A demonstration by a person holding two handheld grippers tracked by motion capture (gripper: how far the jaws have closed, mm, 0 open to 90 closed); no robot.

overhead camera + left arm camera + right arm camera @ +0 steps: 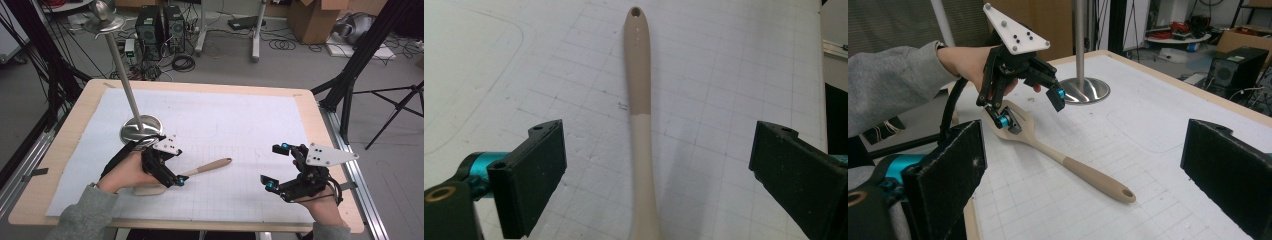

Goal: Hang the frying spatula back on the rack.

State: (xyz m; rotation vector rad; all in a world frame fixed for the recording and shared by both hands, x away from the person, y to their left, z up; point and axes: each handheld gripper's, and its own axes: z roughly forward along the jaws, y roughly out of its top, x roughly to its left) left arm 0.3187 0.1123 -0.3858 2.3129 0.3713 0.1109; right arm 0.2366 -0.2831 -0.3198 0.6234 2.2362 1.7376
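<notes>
no text, label, brand or number can be read in any view; the marks on the spoon (637, 95) handle are too small to tell.

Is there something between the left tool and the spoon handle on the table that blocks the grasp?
Nothing visible blocks it. The left tool is open, its jaws either side of the spoon's handle, with only bare white mat between them. The metal stand sits behind the hand, off the path. The right tool is off to the side.
</notes>
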